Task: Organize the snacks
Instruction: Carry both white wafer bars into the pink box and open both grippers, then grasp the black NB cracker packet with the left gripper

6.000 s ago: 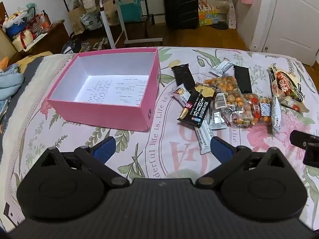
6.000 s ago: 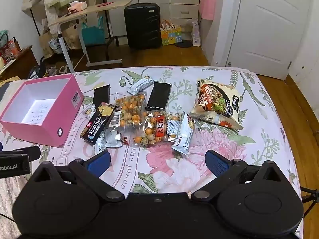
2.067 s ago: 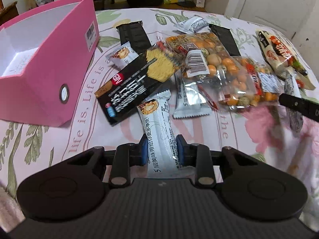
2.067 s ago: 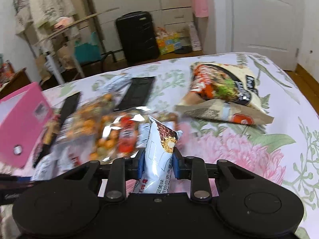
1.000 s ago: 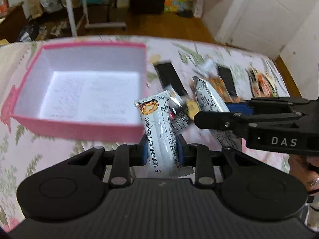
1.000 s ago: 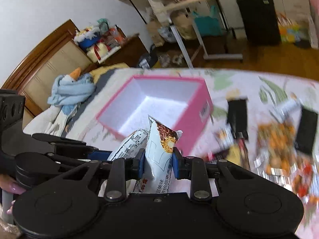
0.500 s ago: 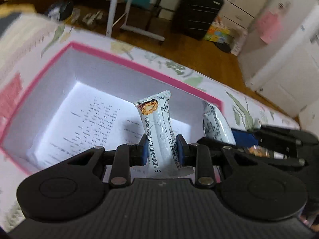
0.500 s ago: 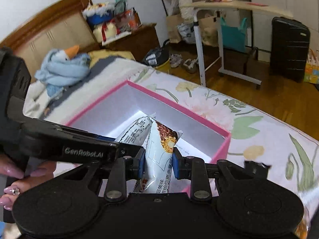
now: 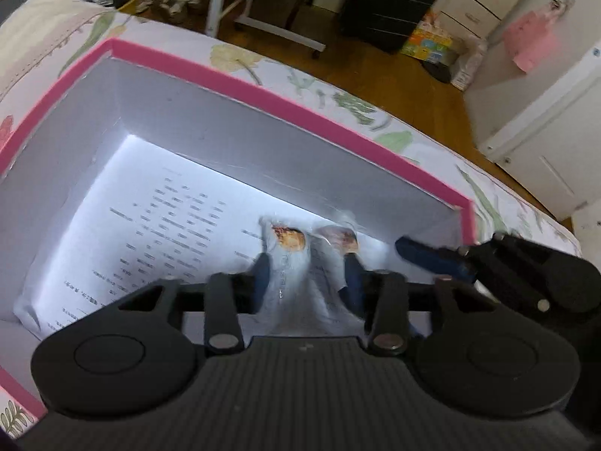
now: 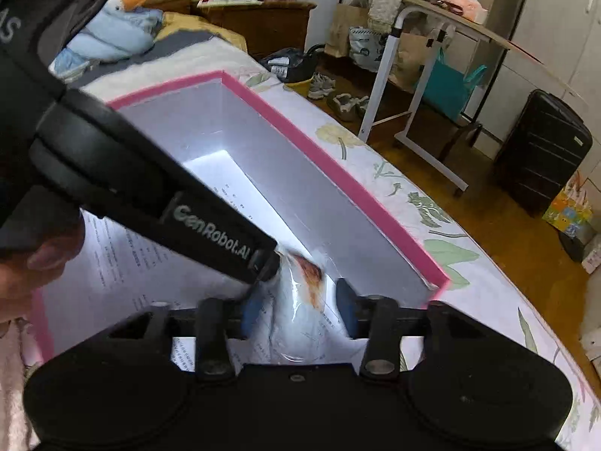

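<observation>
Pink box (image 9: 285, 99) on floral bedsheet (image 9: 56, 34)

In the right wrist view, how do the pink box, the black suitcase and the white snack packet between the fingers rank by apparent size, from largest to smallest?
1. Pink box, clearly the largest.
2 and 3. Black suitcase and white snack packet cover similar areas. The packet lies far nearer the camera, so I do not rank them.
</observation>
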The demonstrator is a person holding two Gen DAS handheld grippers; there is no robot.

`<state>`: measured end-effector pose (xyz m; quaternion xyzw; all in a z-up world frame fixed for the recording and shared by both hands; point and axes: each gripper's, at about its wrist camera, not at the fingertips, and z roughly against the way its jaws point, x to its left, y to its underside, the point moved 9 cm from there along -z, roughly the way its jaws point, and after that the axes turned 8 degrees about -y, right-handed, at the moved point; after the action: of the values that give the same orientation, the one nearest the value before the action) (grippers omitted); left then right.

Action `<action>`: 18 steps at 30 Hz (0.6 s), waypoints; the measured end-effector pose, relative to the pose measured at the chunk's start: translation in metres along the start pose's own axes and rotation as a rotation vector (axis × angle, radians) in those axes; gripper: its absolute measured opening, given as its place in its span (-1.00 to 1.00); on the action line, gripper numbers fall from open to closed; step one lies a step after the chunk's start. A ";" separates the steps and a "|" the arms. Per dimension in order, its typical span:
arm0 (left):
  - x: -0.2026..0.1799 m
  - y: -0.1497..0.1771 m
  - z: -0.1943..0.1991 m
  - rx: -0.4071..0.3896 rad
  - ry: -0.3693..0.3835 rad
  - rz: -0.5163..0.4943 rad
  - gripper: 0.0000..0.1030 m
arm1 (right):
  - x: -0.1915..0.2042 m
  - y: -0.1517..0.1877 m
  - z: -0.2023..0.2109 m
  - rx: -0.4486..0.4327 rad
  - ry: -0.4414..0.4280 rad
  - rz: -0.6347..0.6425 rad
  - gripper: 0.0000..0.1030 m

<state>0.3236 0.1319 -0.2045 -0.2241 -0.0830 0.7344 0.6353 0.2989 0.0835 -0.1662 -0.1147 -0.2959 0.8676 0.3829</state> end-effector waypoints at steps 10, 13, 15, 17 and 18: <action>-0.032 0.022 0.098 -0.089 0.034 -0.238 0.00 | -0.007 0.030 0.121 -0.141 -0.068 -0.129 0.15; -0.044 0.046 0.125 -0.092 0.073 -0.289 0.00 | -0.014 0.054 0.147 -0.132 -0.099 -0.217 0.15; -0.053 0.064 0.138 -0.088 0.103 -0.309 0.00 | -0.025 0.068 0.155 -0.126 -0.114 -0.298 0.15; -0.061 0.081 0.149 -0.098 0.146 -0.310 0.00 | -0.031 0.083 0.163 -0.128 -0.116 -0.356 0.15; -0.065 0.089 0.153 -0.103 0.166 -0.309 0.00 | -0.034 0.089 0.162 -0.127 -0.110 -0.368 0.15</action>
<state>0.1832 0.0773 -0.0911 -0.3009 -0.1014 0.6020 0.7327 0.1994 -0.0576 -0.0910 -0.0349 -0.3866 0.7674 0.5104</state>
